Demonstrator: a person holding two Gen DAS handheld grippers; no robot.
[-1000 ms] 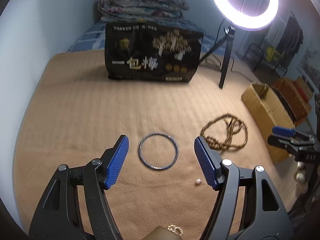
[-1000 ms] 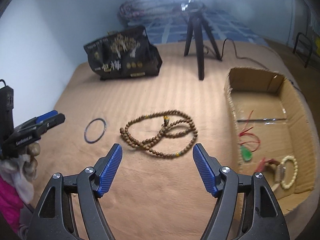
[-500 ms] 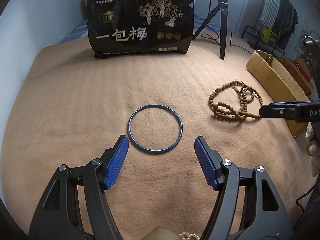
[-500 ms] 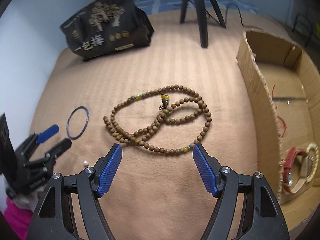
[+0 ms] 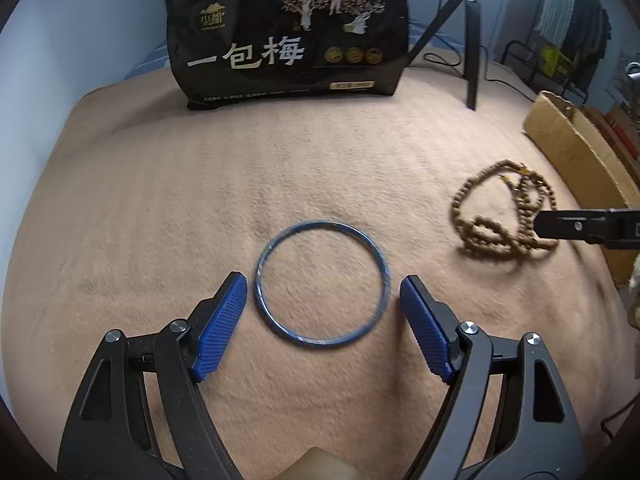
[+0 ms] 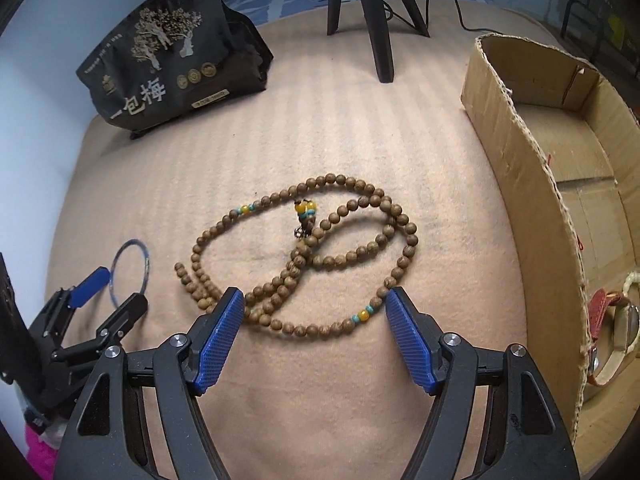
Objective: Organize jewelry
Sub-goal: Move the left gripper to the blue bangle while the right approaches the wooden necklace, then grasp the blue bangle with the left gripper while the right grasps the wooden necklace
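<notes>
Two handheld grippers work over a tan blanket (image 5: pixel 160 208) spread on a bed. The left gripper (image 5: pixel 322 312) hangs low with its jaws spread wide, its blue pads flanking a thin blue bangle (image 5: pixel 322 284) that lies flat on the blanket; neither pad touches the ring. The right gripper (image 6: pixel 314 328) is likewise spread wide, its pads on either side of the near loops of a long wooden bead necklace (image 6: pixel 304 256), which lies in a loose tangle with yellow and turquoise accent beads; the left pad sits just beside the strand's near end, and contact cannot be confirmed.

To the right of the necklace stands an open cardboard box (image 6: pixel 516 152), its near wall ragged along the top edge. Inside its near corner rest a red-strapped watch (image 6: pixel 608 312) and a pale bead bracelet (image 6: pixel 630 280), partly hidden by the wall. At the far edge of the blanket a black snack bag (image 5: pixel 288 36) printed with gold trees and white Chinese characters stands upright, with a black tripod (image 6: pixel 376 16) and its trailing cable beside it. Nothing lies between either gripper and its piece. Pale blue walls close the room on the left; dark clothing hangs on a rack (image 5: pixel 572 28) at far right.
</notes>
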